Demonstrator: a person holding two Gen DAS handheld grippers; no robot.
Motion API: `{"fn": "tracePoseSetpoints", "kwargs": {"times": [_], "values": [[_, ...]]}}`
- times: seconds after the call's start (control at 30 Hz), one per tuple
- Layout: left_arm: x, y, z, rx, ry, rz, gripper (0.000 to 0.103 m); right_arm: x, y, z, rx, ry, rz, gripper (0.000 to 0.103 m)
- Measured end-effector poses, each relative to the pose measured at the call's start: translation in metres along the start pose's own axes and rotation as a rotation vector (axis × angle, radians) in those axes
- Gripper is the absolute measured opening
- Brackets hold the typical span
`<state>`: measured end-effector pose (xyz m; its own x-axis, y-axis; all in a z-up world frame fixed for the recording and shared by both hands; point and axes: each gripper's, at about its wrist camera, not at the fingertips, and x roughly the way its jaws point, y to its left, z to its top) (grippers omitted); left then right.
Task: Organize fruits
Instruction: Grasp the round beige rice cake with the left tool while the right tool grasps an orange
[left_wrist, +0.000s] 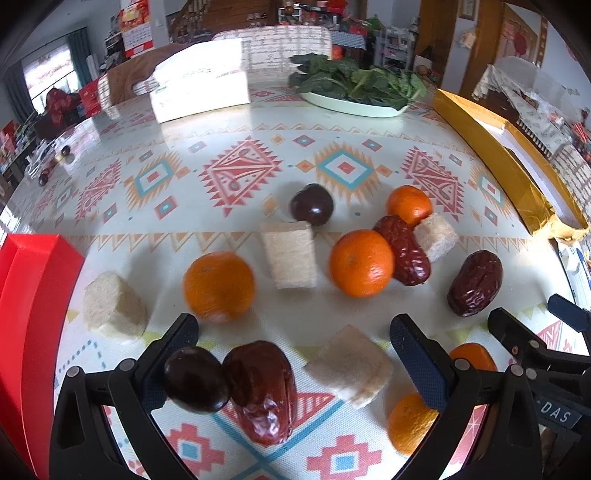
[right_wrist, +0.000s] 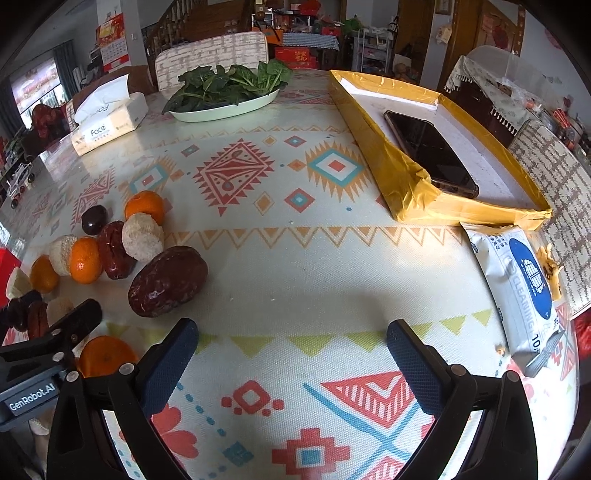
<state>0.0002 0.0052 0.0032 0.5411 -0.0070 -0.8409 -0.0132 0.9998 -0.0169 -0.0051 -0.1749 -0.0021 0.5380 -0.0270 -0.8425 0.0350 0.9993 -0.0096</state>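
- Left tongs (left_wrist: 295, 369), lower centre of left wrist view: jaws wide apart, gripping nothing; a dark plum (left_wrist: 195, 378) & red date (left_wrist: 264, 391) lie on the desk (left_wrist: 236, 122) between the fingers.
- Fruit scattered mid-frame: tangerines (left_wrist: 218, 286), 2nd date (left_wrist: 475, 282), pale cut chunks (left_wrist: 290, 254).
- Red box (left_wrist: 33, 314) at left edge, gold tray (left_wrist: 491, 162) upper right.
- Right tongs (right_wrist: 291, 358), lower centre of right wrist view: wide open, empty, over bare patterned cloth; fruit cluster at left of frame.
- Phone (right_wrist: 430, 153) lies in the tray.
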Motion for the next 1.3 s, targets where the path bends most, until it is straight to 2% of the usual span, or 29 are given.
{"fn": "tracePoseSetpoints", "kwargs": {"times": [0.13,0.23,0.27,0.37,0.43,0.47,0.5,0.57,0.63,0.7,0.77,0.8,0.83,0.9,0.93,1.0,1.07,1.17,1.3], "values": [[-0.031,0.021,-0.003,-0.05,-0.114,-0.016,0.101,-0.01,0.004,-0.002,-0.008,-0.043,-0.014,0.1],[-0.085,0.043,-0.005,-0.079,-0.301,-0.019,0.101,-0.041,0.01,-0.005,-0.031,-0.148,0.012,0.099],[-0.108,0.053,-0.008,-0.093,-0.372,-0.018,0.101,-0.056,0.012,-0.006,-0.039,-0.196,0.025,0.099],[-0.167,0.079,-0.019,-0.122,-0.556,-0.02,0.102,-0.108,0.018,-0.018,-0.069,-0.41,0.054,0.102],[-0.196,0.097,-0.028,-0.135,-0.657,-0.031,0.103,-0.13,0.024,-0.03,-0.096,-0.553,0.07,0.103],[-0.2,0.103,-0.029,-0.137,-0.676,-0.047,0.103,-0.133,0.029,-0.034,-0.118,-0.578,0.101,0.103],[-0.201,0.11,-0.029,-0.142,-0.678,-0.068,0.103,-0.128,0.033,-0.033,-0.14,-0.542,0.114,0.103],[-0.189,0.121,-0.031,-0.171,-0.611,-0.047,0.103,-0.116,0.042,-0.029,-0.164,-0.442,0.135,0.103],[-0.168,0.128,-0.036,-0.181,-0.526,-0.035,0.103,-0.103,0.042,-0.028,-0.151,-0.355,0.219,0.101],[-0.148,0.13,-0.045,-0.168,-0.46,-0.072,0.103,-0.092,0.04,-0.029,-0.136,-0.276,0.294,0.095],[-0.131,0.132,-0.054,-0.152,-0.418,-0.096,0.103,-0.081,0.039,-0.028,-0.13,-0.21,0.333,0.081],[-0.123,0.132,-0.058,-0.148,-0.402,-0.104,0.102,-0.075,0.039,-0.027,-0.131,-0.187,0.342,0.078],[-0.115,0.136,-0.061,-0.15,-0.381,-0.124,0.1,-0.074,0.04,-0.031,-0.13,-0.175,0.352,0.075],[-0.106,0.141,-0.061,-0.174,-0.348,-0.159,0.089,-0.067,0.043,-0.032,-0.13,-0.152,0.373,0.075],[-0.1,0.147,-0.058,-0.195,-0.324,-0.178,0.087,-0.063,0.045,-0.032,-0.133,-0.142,0.372,0.075],[-0.096,0.155,-0.053,-0.228,-0.303,-0.187,0.086,-0.054,0.052,-0.031,-0.138,-0.112,0.37,0.075],[-0.089,0.16,-0.047,-0.24,-0.288,-0.181,0.086,-0.046,0.057,-0.03,-0.136,-0.081,0.393,0.066],[-0.076,0.159,-0.037,-0.22,-0.259,-0.159,0.086,-0.039,0.06,-0.028,-0.117,-0.059,0.429,0.063],[-0.06,0.152,-0.024,-0.175,-0.23,-0.165,0.086,-0.04,0.061,-0.028,-0.12,-0.061,0.427,0.061]]}}
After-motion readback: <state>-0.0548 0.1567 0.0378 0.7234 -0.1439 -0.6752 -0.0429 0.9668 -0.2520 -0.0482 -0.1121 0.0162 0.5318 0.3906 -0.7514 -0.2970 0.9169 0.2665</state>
